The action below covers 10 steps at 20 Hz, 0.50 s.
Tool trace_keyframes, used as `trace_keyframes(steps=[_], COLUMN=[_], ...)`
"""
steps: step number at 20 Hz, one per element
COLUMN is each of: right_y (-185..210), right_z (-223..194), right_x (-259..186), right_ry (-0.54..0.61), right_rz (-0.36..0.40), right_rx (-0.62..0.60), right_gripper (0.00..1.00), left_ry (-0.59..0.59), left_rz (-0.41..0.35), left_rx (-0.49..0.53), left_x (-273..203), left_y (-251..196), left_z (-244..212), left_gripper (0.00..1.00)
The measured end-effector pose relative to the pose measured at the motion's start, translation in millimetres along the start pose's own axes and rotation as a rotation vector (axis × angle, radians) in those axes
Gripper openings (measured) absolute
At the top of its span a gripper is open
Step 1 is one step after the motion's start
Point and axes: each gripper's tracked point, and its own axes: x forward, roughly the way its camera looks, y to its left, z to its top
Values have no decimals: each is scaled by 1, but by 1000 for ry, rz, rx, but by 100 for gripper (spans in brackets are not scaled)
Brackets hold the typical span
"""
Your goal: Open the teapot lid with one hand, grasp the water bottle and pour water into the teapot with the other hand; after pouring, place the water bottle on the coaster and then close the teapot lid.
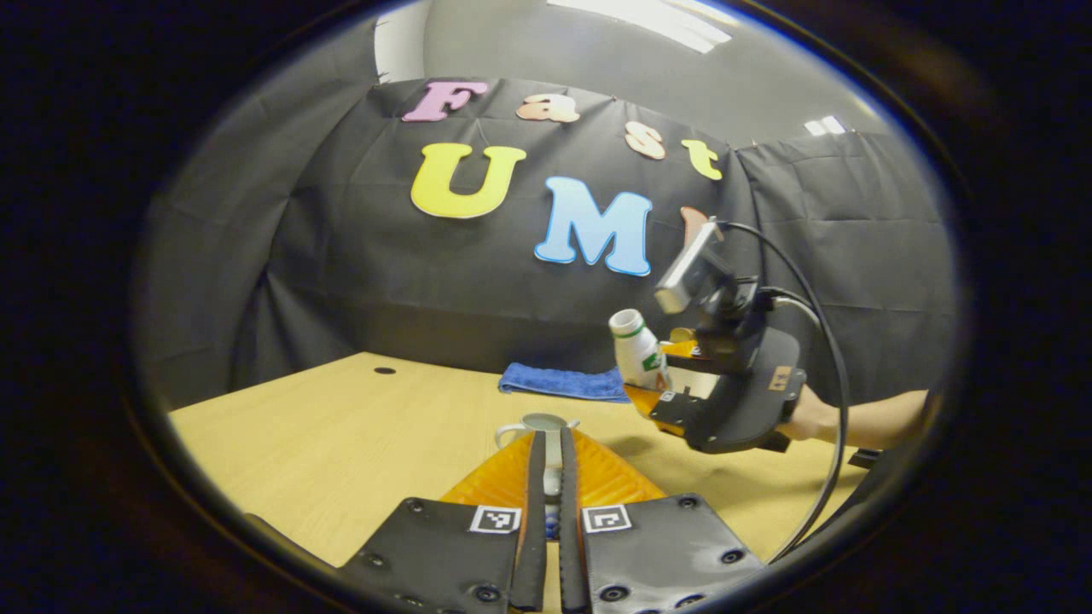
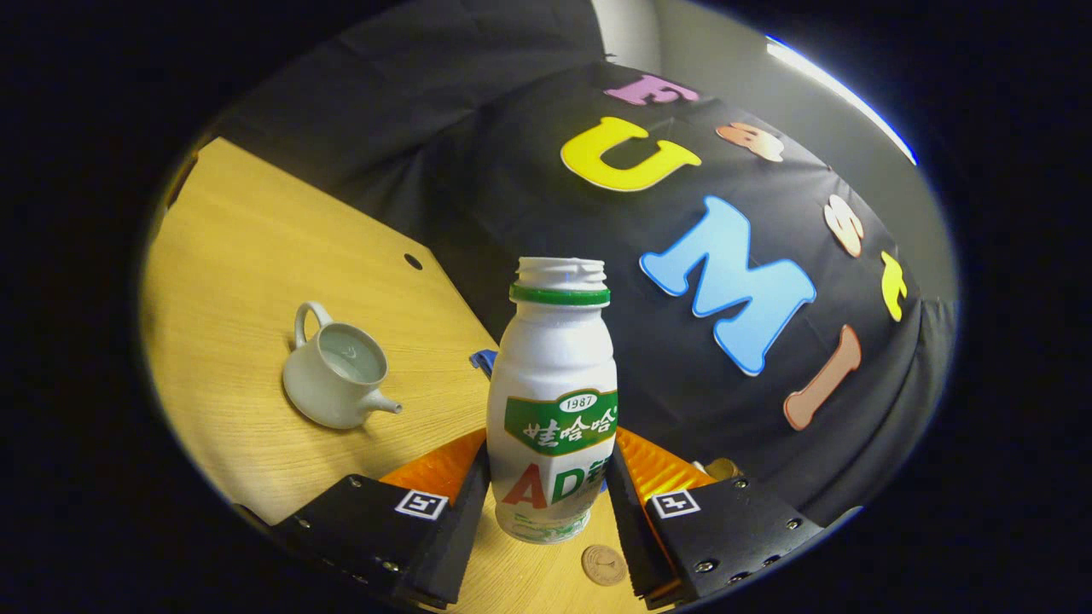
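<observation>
My right gripper (image 2: 550,477) is shut on a white water bottle (image 2: 553,375) with a green label and no cap, both fingers pressing its lower body. The left gripper view has that bottle (image 1: 638,351) in the air right of the teapot, mouth leaning left, held by the right gripper (image 1: 664,388). The pale teapot (image 2: 337,375) stands on the table with no lid, liquid showing inside. A small round brown coaster (image 2: 604,564) lies on the table below the bottle. My left gripper (image 1: 550,439) is almost closed on a small pale piece, apparently the teapot lid (image 1: 553,480), with the teapot (image 1: 522,426) just beyond its tips.
A folded blue cloth (image 1: 563,381) lies at the back of the wooden table (image 1: 341,435), near the booth wall. A person's forearm (image 1: 862,418) reaches in from the right behind the right gripper, with a black cable looping over it. A small hole (image 1: 385,370) marks the tabletop's far left.
</observation>
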Motion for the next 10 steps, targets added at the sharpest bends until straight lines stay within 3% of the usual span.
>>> trace_keyframes(steps=[6, 10], right_y=[-33, -40], right_z=[-38, -48], right_x=[-48, -76], right_ry=[71, 27], right_rz=[61, 99], right_rx=[444, 609], right_gripper=[72, 71], left_ry=[-41, -69], left_rz=[-6, -32], left_rx=[63, 95], left_x=[29, 65], left_y=[-13, -26], left_z=[31, 53], left_gripper=[17, 12])
